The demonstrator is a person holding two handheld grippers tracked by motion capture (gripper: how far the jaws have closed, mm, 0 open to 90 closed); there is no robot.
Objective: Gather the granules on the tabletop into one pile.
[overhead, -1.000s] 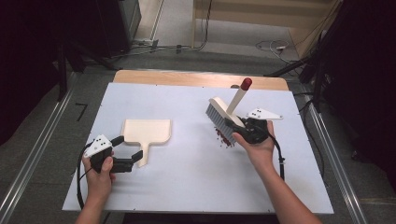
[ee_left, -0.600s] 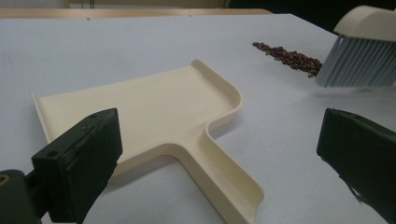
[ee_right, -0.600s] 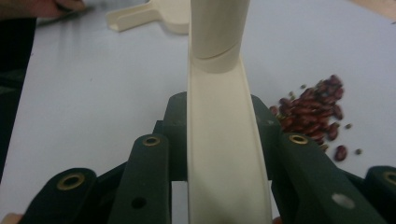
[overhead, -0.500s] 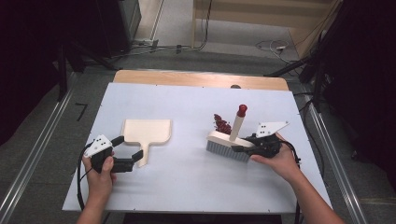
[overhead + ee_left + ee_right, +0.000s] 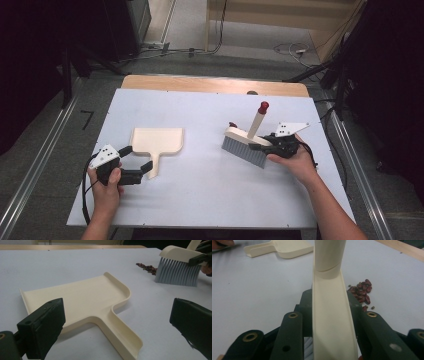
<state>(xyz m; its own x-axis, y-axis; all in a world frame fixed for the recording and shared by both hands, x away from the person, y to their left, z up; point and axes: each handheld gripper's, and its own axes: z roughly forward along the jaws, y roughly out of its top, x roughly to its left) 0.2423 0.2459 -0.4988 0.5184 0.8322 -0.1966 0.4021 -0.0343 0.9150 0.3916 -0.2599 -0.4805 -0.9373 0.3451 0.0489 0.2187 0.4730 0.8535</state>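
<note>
From above, we see our right claw [image 5: 260, 146] squeezing the brush [image 5: 246, 145], bristles on the table, beans [image 5: 233, 125] just behind. Our left claw [image 5: 117, 325] is wide, dustpan [image 5: 82, 302] handle between. Our right view: beans [image 5: 362, 293] beside the brush [image 5: 332, 322].

Your high view is looking forward and down from above your side, taking in the whole desk [image 5: 210, 200] from well back. Your left gripper view is sitting low and close, looking between its jaws across the dustpan [image 5: 82, 300] toward the brush [image 5: 178, 265]. Your right gripper view is pressing close along that brush [image 5: 332, 315], facing the beans [image 5: 362, 293] and dustpan [image 5: 279, 247], which both gripper views are sharing.
</note>
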